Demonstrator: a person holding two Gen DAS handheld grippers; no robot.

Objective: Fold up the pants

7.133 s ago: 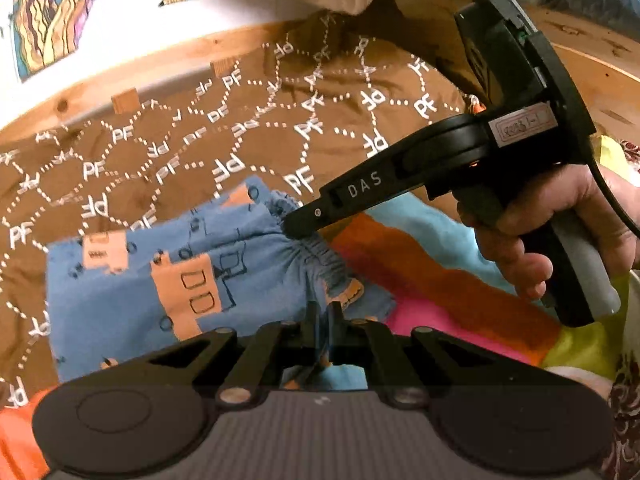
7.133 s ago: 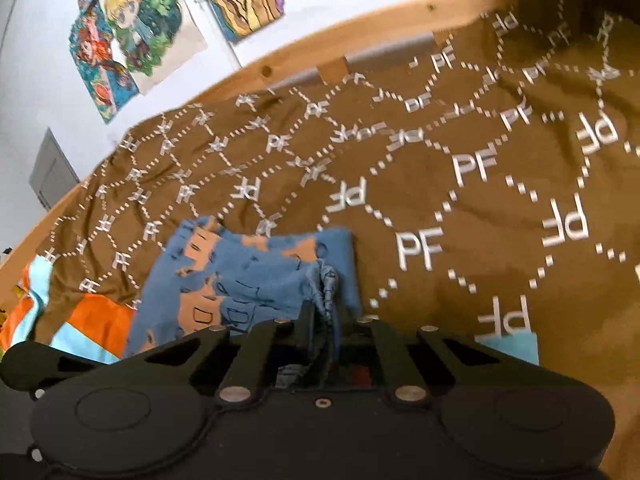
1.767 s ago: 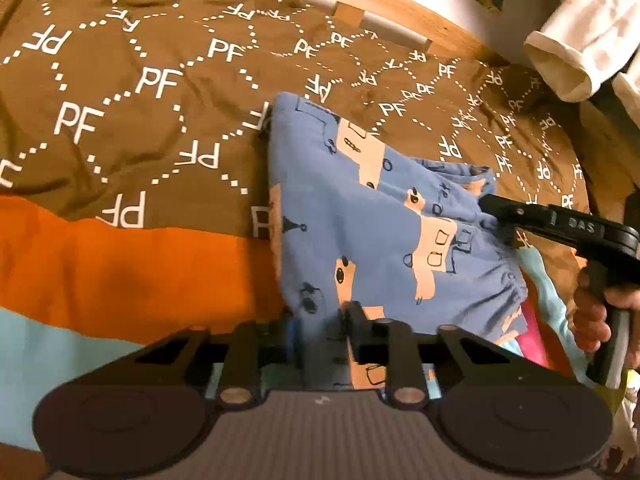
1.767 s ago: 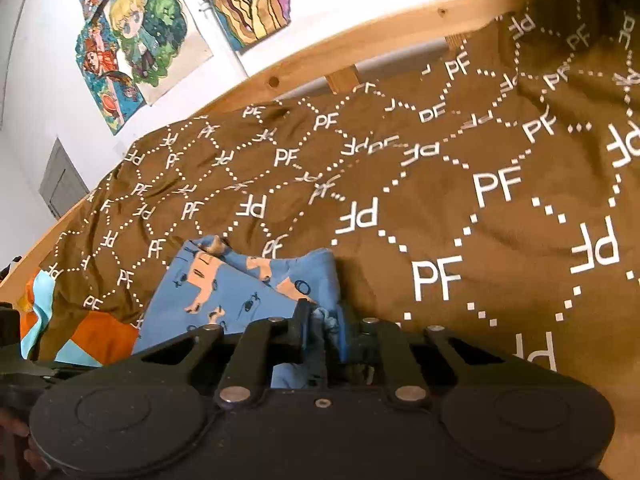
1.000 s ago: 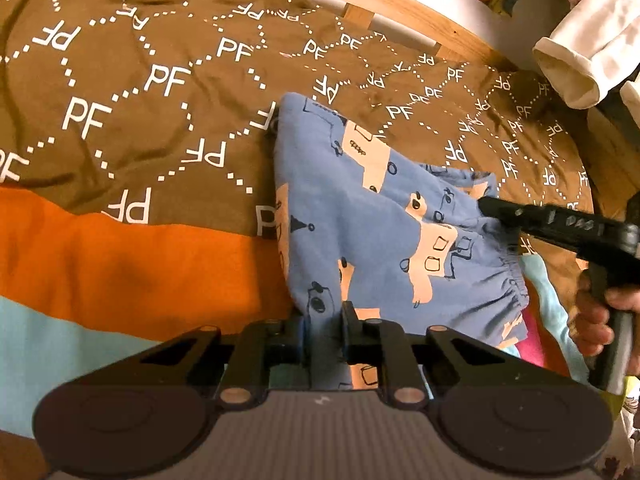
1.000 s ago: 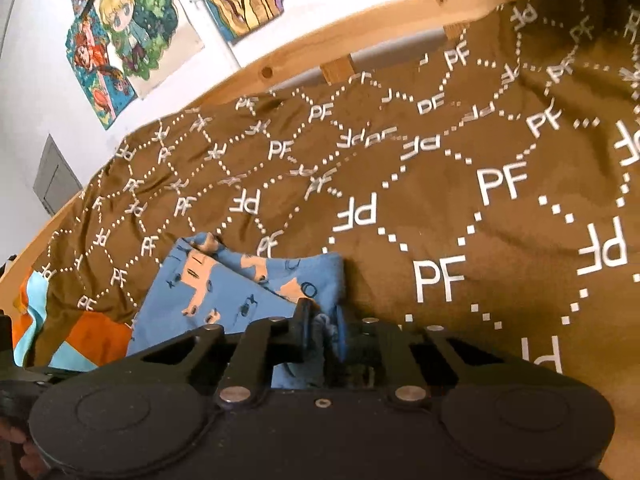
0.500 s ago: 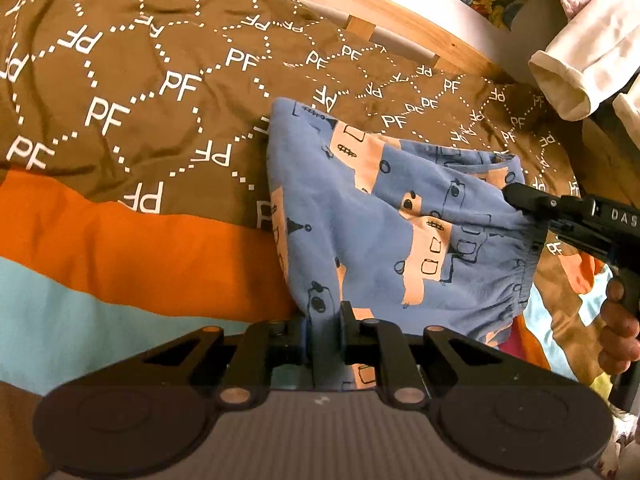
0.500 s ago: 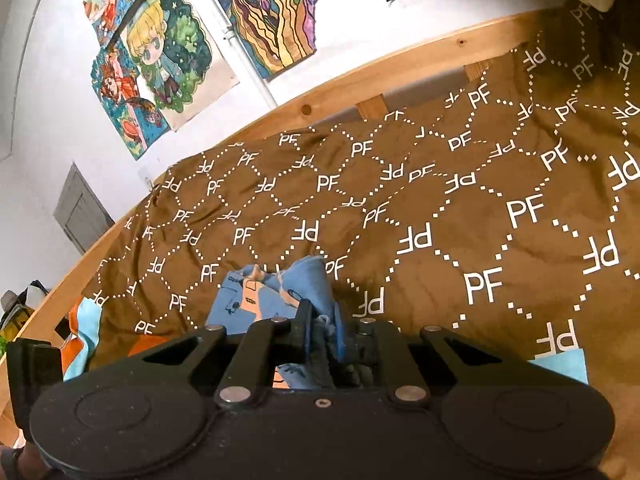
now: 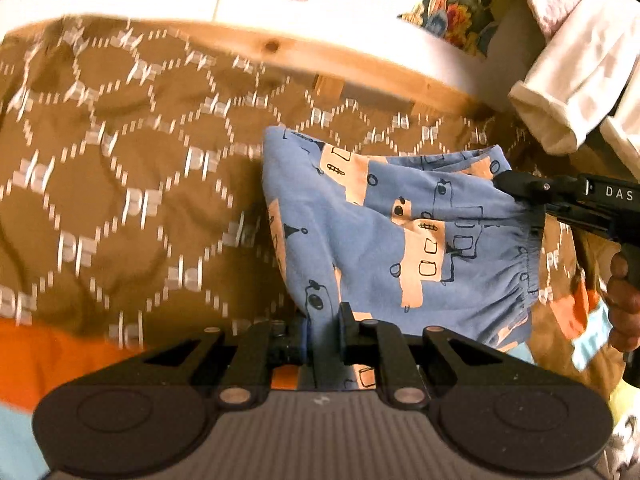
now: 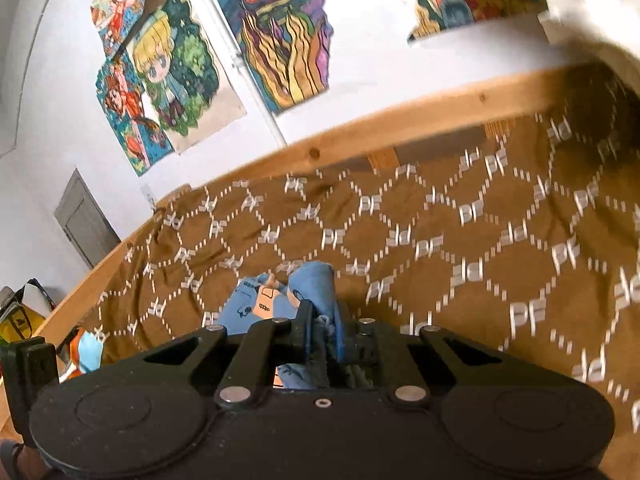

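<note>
Blurred brown bedspread [image 9: 120,200] fills most of both views, its white lettering smeared, so you can't read creases there. Your right tool [image 9: 516,190] hides the waistband corner it clenches, and from its own camera only a bunched tuft of the pants [image 10: 312,292] shows past the fingers. Your left tool [image 9: 322,334] is clenched on the pants [image 9: 380,240] too, its frame covering the lower edge. Between them the blue cloth with peach vehicle prints hangs stretched above the bed, gathered waistband towards your right hand [image 9: 622,308].
</note>
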